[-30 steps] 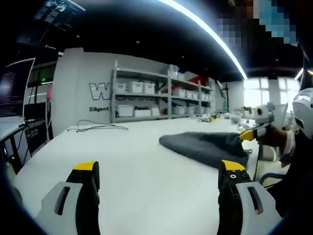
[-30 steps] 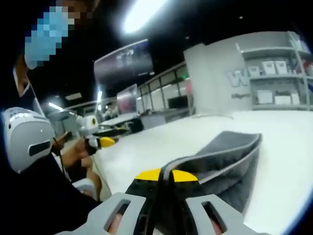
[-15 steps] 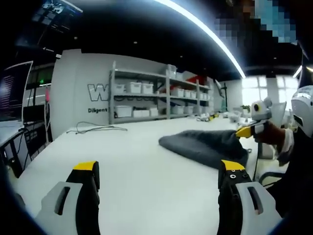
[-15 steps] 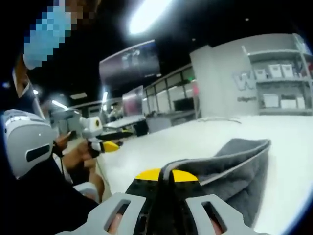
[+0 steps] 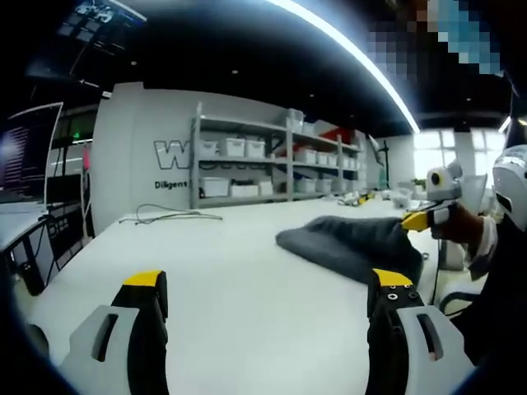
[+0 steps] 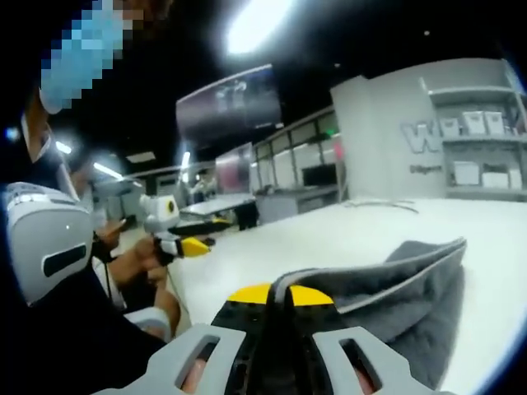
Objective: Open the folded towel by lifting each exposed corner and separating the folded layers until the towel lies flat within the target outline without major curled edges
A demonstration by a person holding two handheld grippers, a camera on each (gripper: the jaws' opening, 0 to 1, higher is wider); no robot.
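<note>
right gripper: jaws clamped on towel corner, lifted | left gripper: jaws apart, holds nothing, towel ahead to its right | towel bunched, not flat | most unfolding left

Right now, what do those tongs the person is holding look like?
The left tongs have two black fingers with yellow tips, set in light grey plastic shells with slots. The right tongs match: yellow tips on black, grey shells. Seen from the left gripper view, they carry a white housing on top. The person wears a dark sleeve.
</note>
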